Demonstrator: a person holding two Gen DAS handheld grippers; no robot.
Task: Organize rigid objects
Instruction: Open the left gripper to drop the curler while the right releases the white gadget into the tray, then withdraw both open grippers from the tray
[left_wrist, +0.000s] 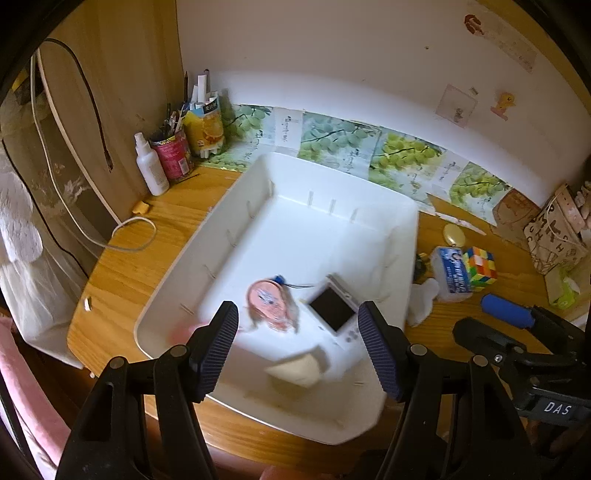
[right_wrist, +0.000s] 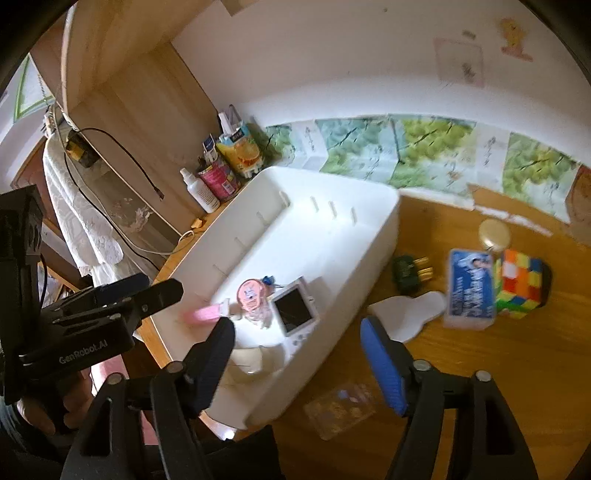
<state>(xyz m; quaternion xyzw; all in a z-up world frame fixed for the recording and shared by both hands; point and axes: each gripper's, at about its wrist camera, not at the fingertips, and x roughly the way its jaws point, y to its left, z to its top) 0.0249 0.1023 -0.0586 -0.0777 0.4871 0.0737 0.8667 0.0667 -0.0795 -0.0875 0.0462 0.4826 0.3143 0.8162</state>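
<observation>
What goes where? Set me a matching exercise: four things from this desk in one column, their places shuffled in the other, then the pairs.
Things:
1. camera
2. puzzle cube
3. spray bottle
4. clear plastic case

Places:
A. upright by the wooden side panel, next to a red can
B. on the desk right of the blue-and-white pack
C. flat on the desk in front of the bin, near its corner
D. inside the white bin

Pairs: 1-D, 2-B, 3-A, 4-C
</observation>
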